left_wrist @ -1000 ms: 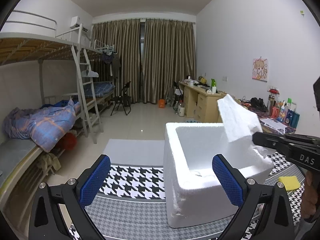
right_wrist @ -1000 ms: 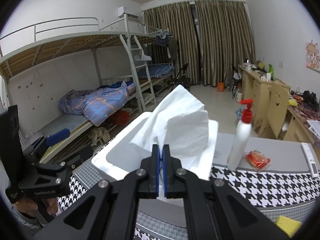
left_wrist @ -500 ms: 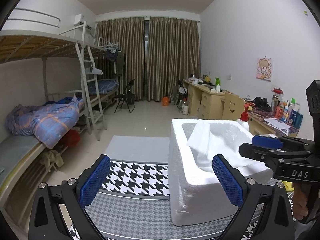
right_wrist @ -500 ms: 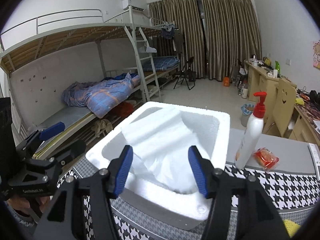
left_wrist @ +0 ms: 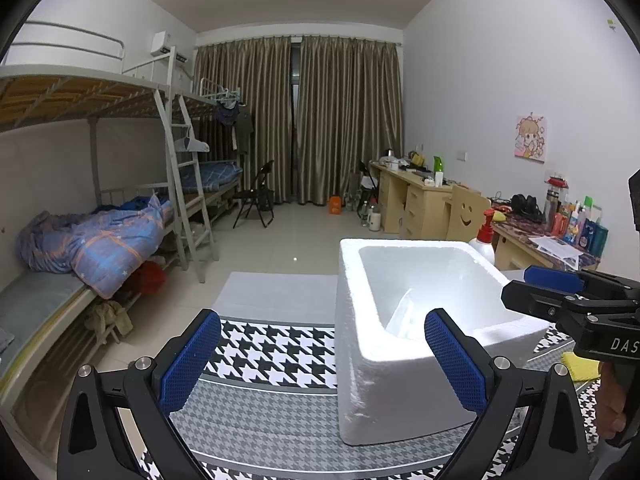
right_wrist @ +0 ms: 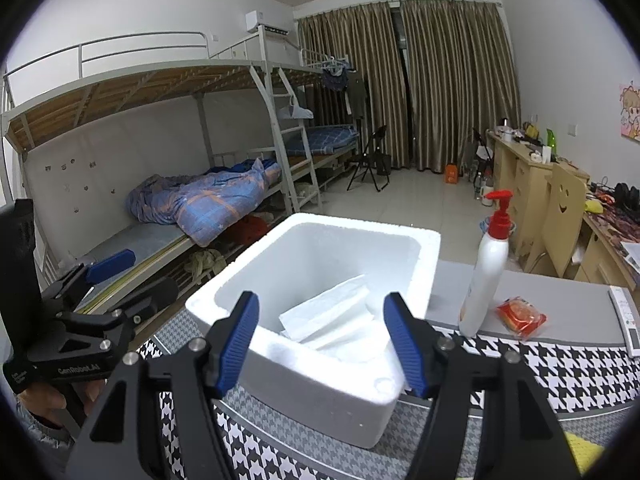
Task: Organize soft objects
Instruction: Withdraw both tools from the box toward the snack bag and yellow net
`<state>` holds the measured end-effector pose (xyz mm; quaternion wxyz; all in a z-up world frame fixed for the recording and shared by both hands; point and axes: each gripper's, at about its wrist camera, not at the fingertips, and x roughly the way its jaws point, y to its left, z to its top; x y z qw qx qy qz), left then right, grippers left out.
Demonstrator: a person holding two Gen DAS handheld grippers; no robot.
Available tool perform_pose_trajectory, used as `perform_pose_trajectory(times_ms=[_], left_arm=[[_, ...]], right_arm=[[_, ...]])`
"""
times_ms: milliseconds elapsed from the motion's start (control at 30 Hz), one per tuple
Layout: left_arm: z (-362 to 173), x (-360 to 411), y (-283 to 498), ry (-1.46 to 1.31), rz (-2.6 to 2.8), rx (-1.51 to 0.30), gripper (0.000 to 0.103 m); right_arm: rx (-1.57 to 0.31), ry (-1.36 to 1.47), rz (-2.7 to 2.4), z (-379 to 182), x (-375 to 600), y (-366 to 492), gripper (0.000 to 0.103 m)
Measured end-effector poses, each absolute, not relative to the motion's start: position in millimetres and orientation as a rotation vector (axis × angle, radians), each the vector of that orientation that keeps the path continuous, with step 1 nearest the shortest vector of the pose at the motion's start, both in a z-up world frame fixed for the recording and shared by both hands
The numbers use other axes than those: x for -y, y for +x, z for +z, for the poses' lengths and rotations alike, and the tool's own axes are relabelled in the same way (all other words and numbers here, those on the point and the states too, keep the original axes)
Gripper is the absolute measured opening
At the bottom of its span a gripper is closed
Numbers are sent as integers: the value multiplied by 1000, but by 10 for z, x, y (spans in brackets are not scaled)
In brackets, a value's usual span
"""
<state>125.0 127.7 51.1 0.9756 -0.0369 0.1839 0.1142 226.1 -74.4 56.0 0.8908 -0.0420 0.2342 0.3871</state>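
I see the foam box (right_wrist: pixel 320 384) on the houndstooth table (right_wrist: pixel 560 372); the white tissue (right_wrist: pixel 332 314) now lies inside it, released. My right gripper (right_wrist: pixel 328 340) is opening, nothing between its pads. My left gripper (left_wrist: pixel 320 356) stands apart, empty. I judge this item stowed.

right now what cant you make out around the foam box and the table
- Tissue in the foam box: left wrist view shows only a corner; the box wall hides the rest.
- Yellow cloth: partly behind the right gripper; cut by the frame's edge in the right wrist view.
- Red packet: print too small to read.
- Remote: cut by the frame's edge.
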Motion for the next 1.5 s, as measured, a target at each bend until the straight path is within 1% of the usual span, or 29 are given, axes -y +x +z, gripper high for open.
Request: perform_pose_trajectory(times_ms=[67, 133, 167, 367, 433, 600, 733, 1233, 1500], left_arm=[[514, -1256, 1240, -72, 235, -370, 102], [521, -1237, 1226, -67, 242, -369, 102], [525, -1222, 1218, -67, 245, -368, 102], [546, -1148, 1162, -62, 234, -360, 102], [558, -1126, 1140, -61, 240, -353, 102], [581, -1069, 1079, -71, 231, -341, 102], [602, -1010, 1028, -60, 230, -329, 102], [585, -840, 981, -74, 181, -328, 102], [501, -724, 1007, -70, 145, -358, 102]], right_arm=[[-481, -84, 807, 572, 782, 2246, 71], [-474, -75, 805, 579, 837, 2241, 79], [-468, -64, 805, 587, 876, 2228, 80], [-450, -51, 819, 590, 1011, 2163, 81], [-444, -52, 812, 581, 1041, 2130, 87], [-436, -37, 811, 557, 1167, 2108, 89], [-433, -27, 797, 542, 1249, 2116, 94], [-427, -1, 775, 431, 1554, 2038, 95], [-415, -2, 752, 360, 1672, 1983, 95]])
